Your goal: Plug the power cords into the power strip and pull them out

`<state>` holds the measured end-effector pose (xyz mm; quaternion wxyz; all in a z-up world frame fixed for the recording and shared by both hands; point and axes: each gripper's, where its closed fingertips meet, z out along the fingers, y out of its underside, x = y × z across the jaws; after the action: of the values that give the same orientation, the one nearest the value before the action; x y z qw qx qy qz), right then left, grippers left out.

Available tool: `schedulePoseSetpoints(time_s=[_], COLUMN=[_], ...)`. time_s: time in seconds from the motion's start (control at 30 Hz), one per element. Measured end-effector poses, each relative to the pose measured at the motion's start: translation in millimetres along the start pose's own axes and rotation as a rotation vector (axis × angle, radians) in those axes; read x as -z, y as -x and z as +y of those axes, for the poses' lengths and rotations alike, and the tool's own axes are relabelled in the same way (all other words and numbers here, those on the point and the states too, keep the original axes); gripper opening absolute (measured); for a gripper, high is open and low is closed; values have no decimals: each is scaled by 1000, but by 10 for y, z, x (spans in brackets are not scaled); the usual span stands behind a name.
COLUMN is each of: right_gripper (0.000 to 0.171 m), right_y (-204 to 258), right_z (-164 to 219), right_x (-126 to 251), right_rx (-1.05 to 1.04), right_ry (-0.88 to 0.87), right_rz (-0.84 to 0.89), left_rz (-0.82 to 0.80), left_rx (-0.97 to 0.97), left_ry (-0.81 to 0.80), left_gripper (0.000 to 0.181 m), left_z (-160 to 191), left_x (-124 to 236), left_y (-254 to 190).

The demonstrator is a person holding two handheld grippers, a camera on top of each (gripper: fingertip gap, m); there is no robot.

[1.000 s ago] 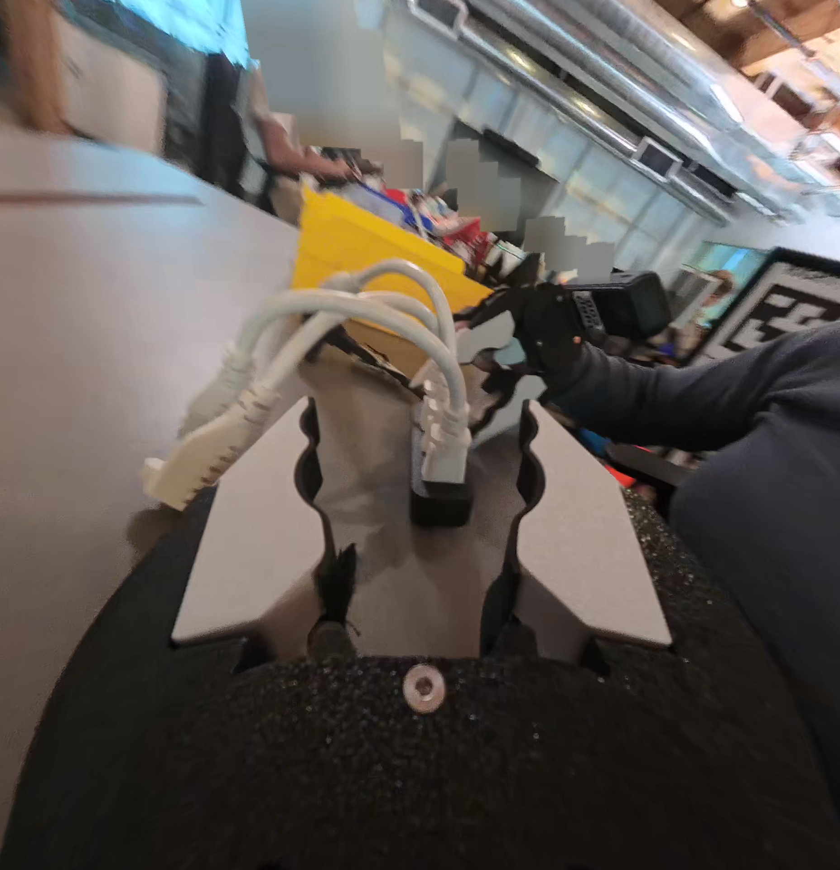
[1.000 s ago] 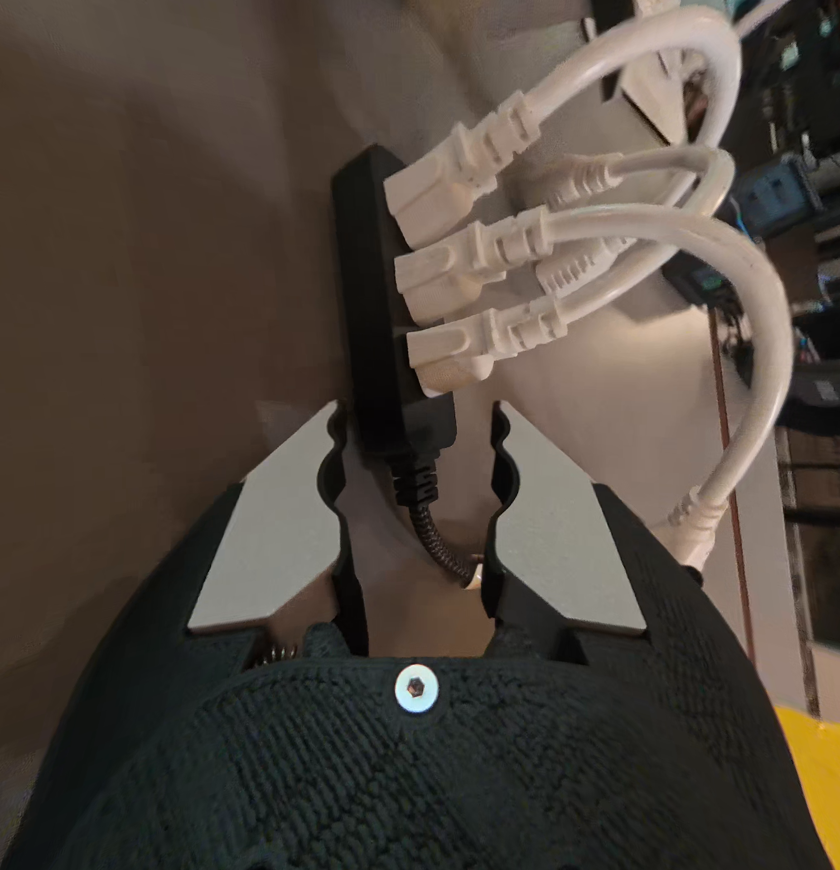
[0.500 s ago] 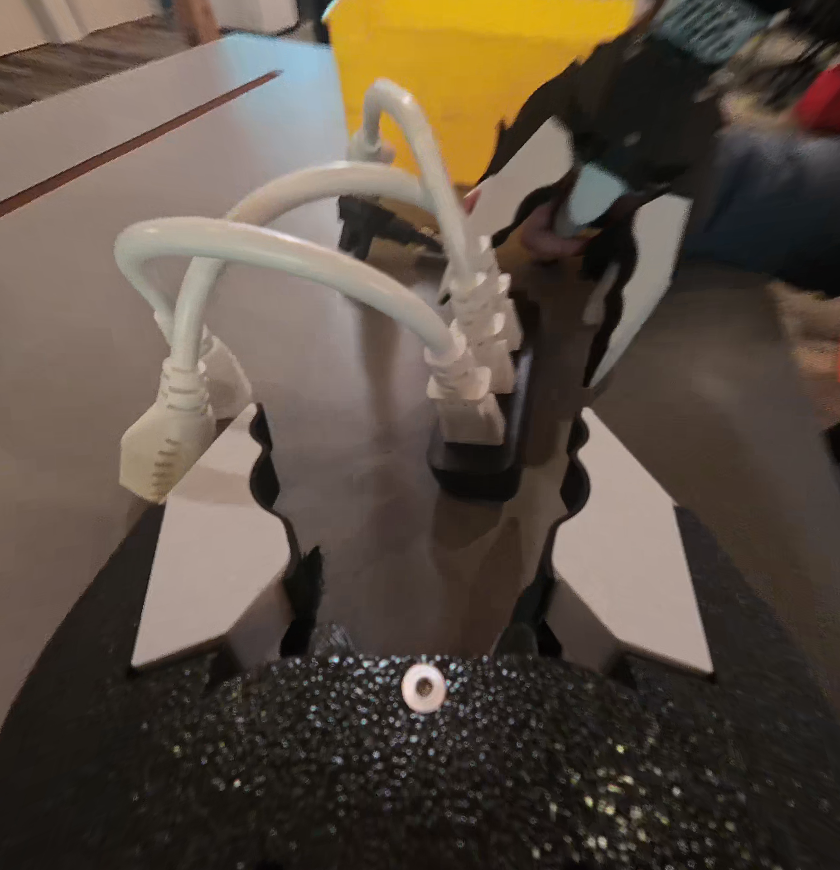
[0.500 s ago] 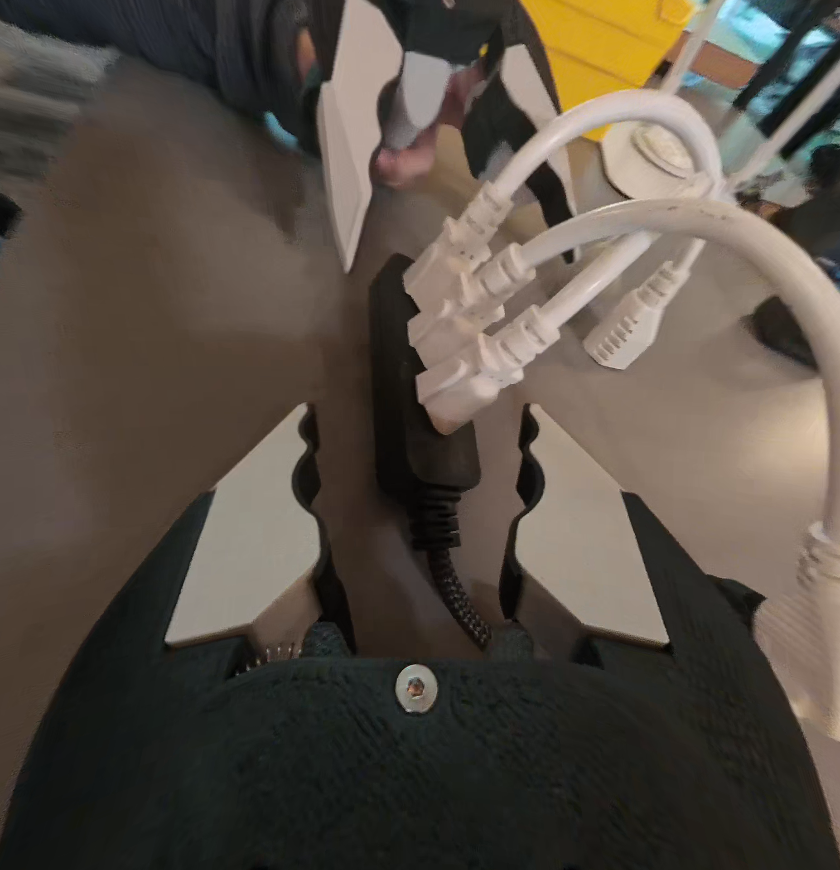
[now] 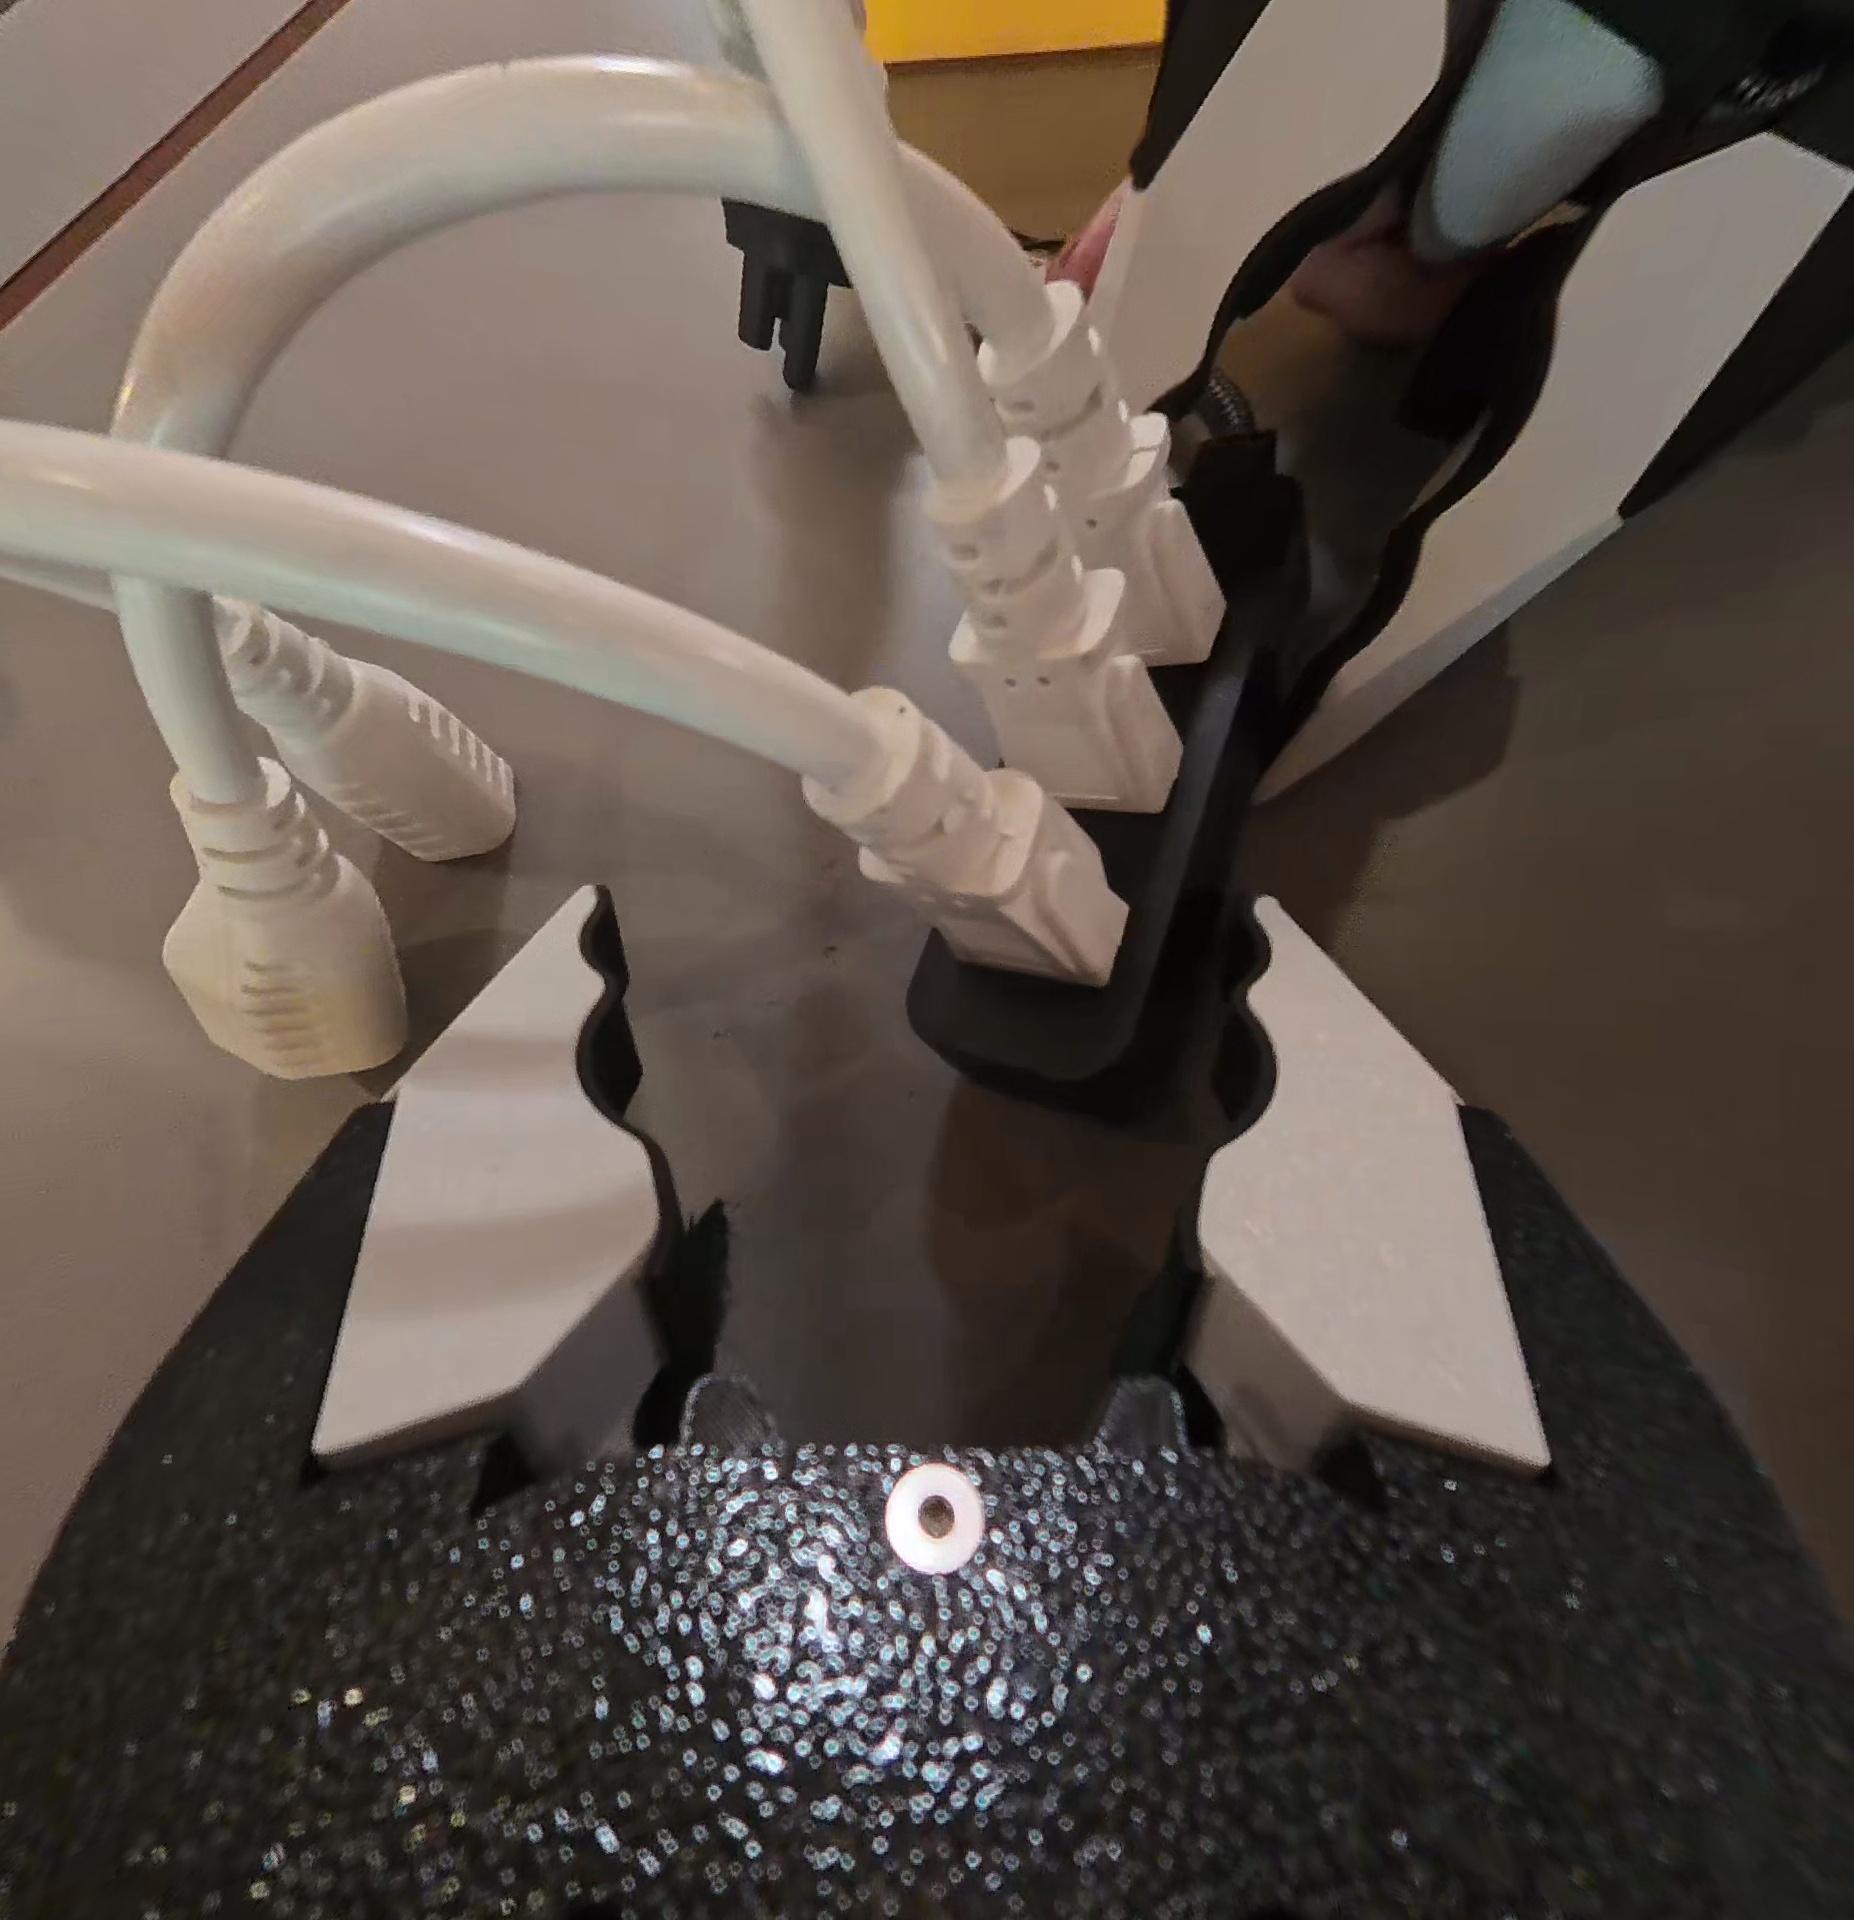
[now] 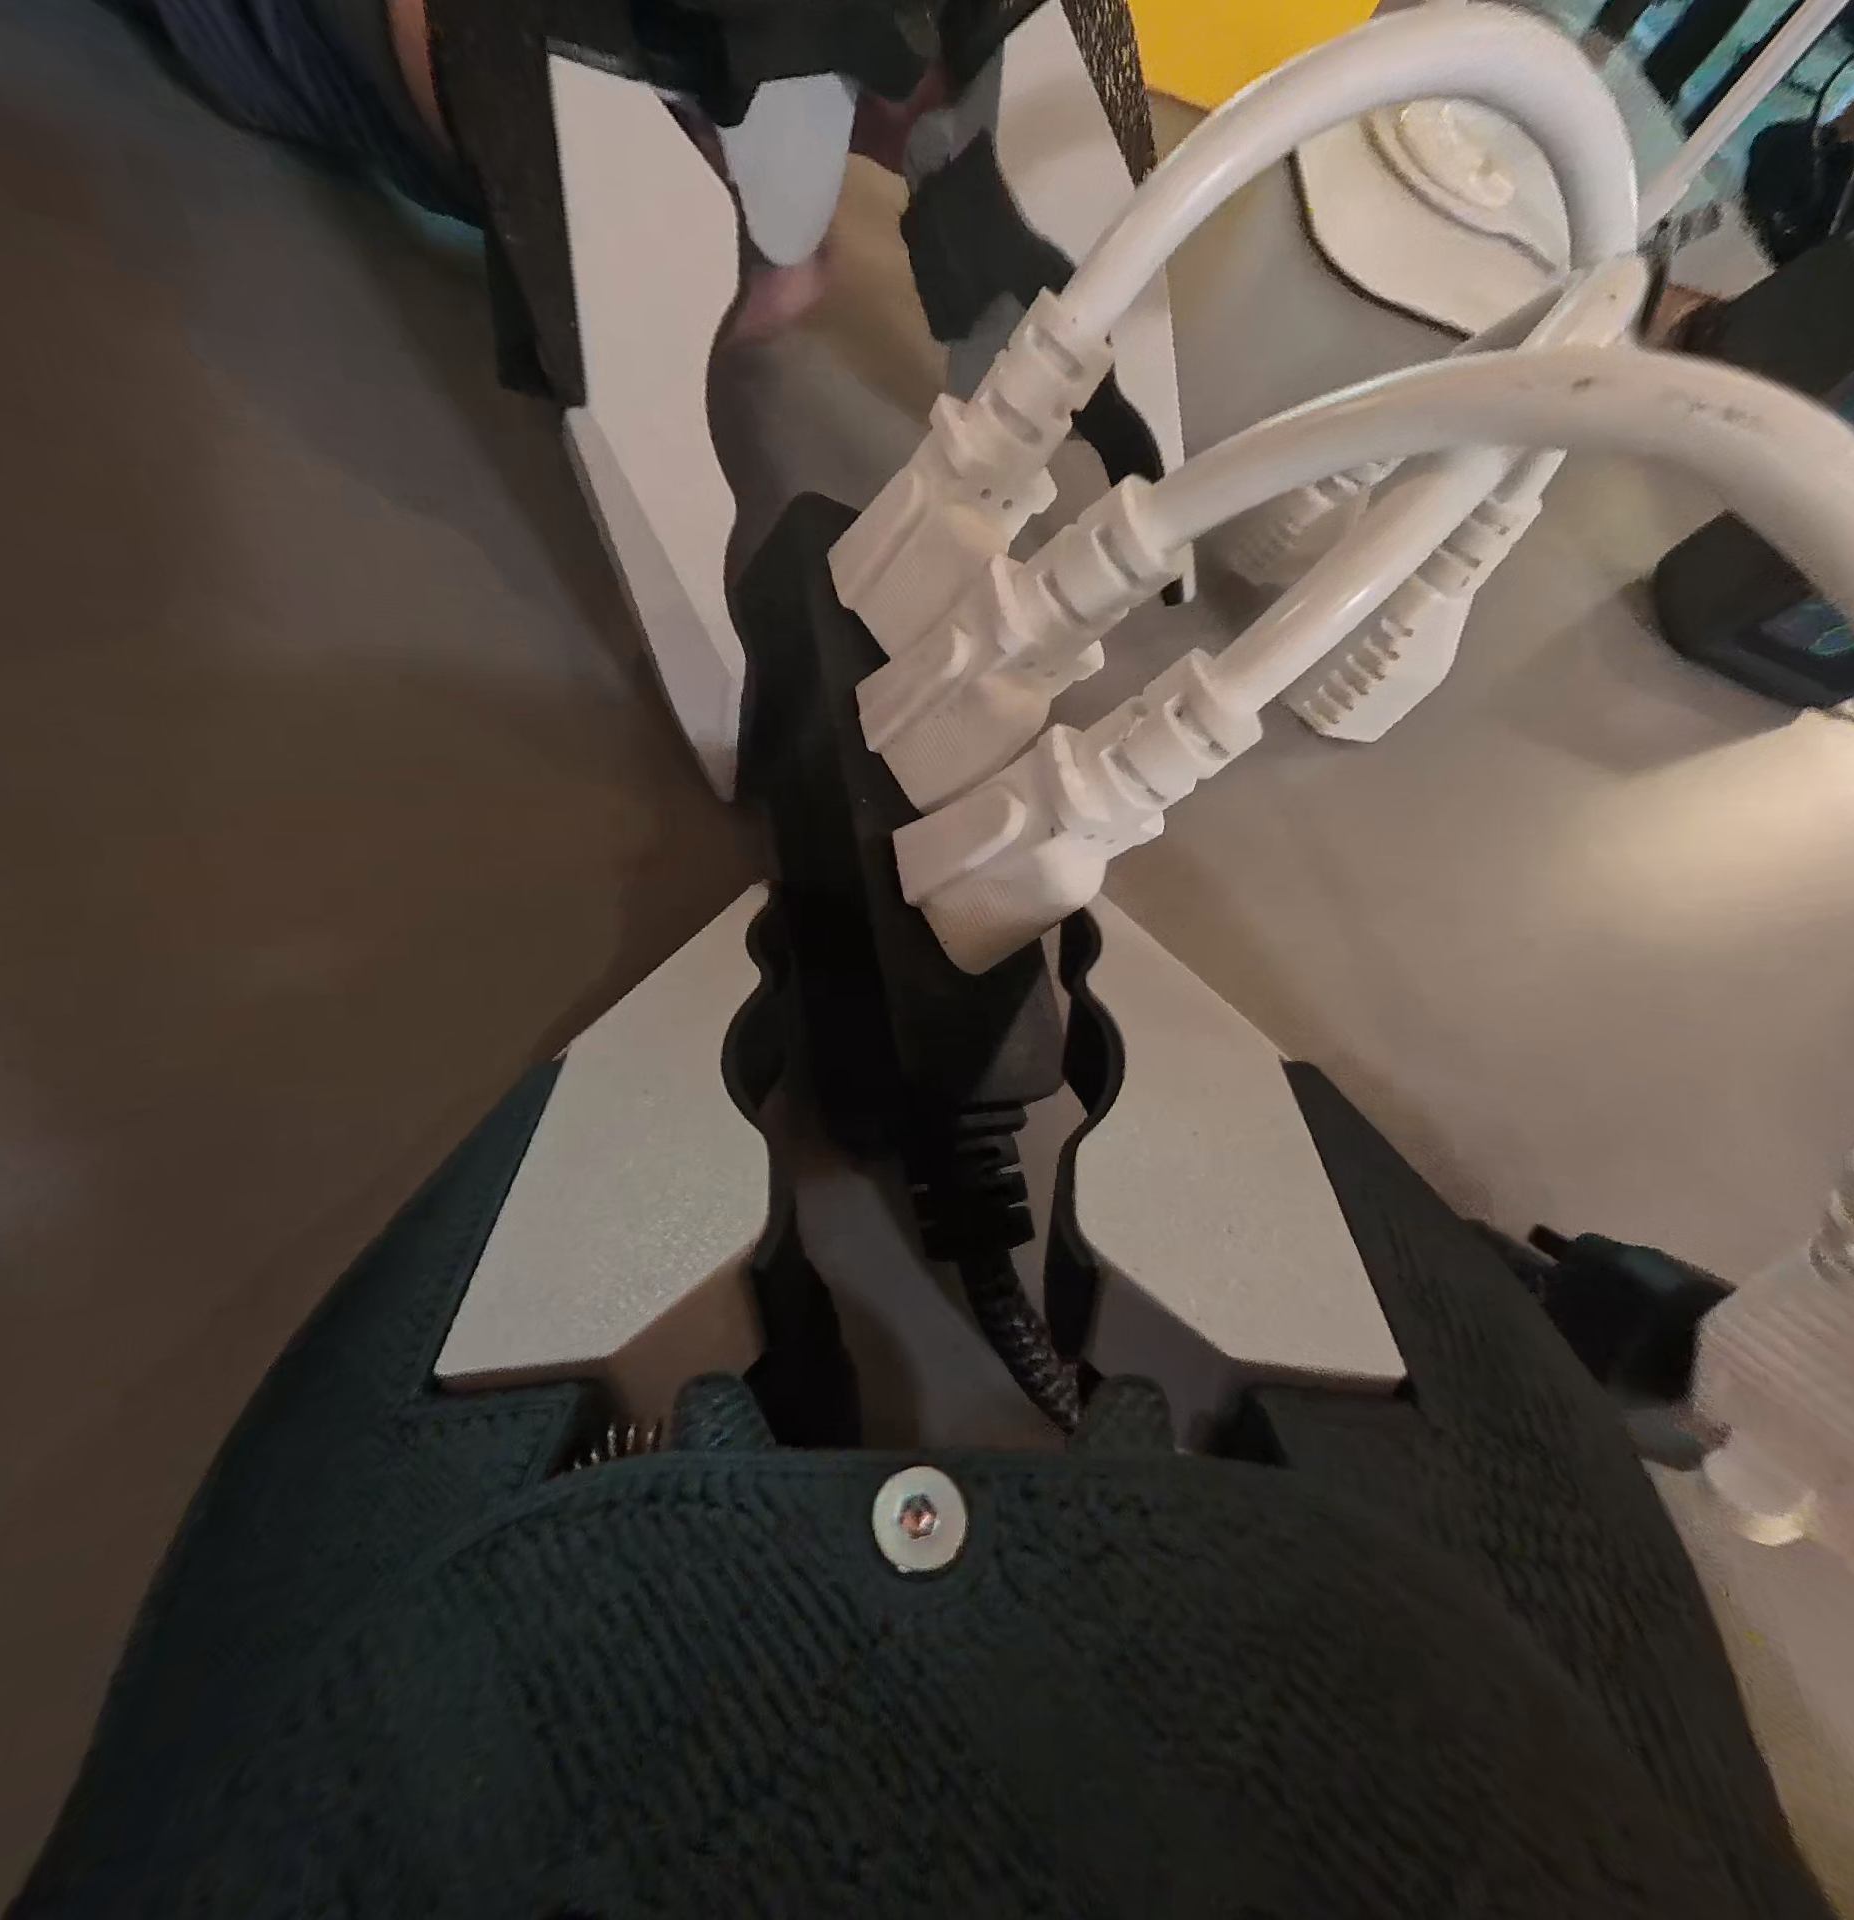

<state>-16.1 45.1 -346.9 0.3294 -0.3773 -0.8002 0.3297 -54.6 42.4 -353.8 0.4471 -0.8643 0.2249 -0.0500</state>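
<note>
Right wrist view is showing three white power cords [image 6: 1006, 665] sitting plugged in a row along the black power strip [image 6: 850, 831] lying on the grey table [image 6: 279, 727], so plugging looks done and pulling out is remaining. The right gripper [image 6: 918, 987] is closing around the strip's cable end, seemingly clamping it, while the left gripper [image 5: 928, 997] is hanging spread wide, gripping nothing, at the strip's far end.
</note>
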Motion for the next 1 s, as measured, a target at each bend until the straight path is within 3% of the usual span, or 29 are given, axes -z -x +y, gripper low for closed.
schedulePoseSetpoints(time_s=[0.03, 0.2, 0.33, 0.47, 0.63, 0.83, 0.9, 1.0], right_gripper=[49, 47, 46, 46, 44, 46, 47, 69], right_y=[8, 16, 1, -74, -102, -111, -68, 42], right_z=[9, -78, -404, -562, -771, -939, -952, -999], right_x=[-9, -50, 20, 39, 0, -3, -24, -16], right_rx=[-27, -153, -404, -523, -570, -592, -561, -450], right_ry=[11, -7, -213, -322, -447, -552, -537, -531], right_rz=[-11, -28, -120, -147, -139, -153, -159, -156], left_rz=[3, -20, -117, 68, 296, 517, 555, 602], left_rx=[-3, -26, -83, 41, 368, 573, 626, 658], left_ry=[-1, -49, -127, -286, -461, -634, -673, -690], left_gripper=[113, 125, 144, 146, 130, 69, 56, 55], left_z=[-1, -66, -161, -389, -585, -698, -703, -713], left_x=[0, 36, 111, 220, 422, 657, 716, 759], left_y=[-5, 11, 148, -65, -61, 19, 77, 94])
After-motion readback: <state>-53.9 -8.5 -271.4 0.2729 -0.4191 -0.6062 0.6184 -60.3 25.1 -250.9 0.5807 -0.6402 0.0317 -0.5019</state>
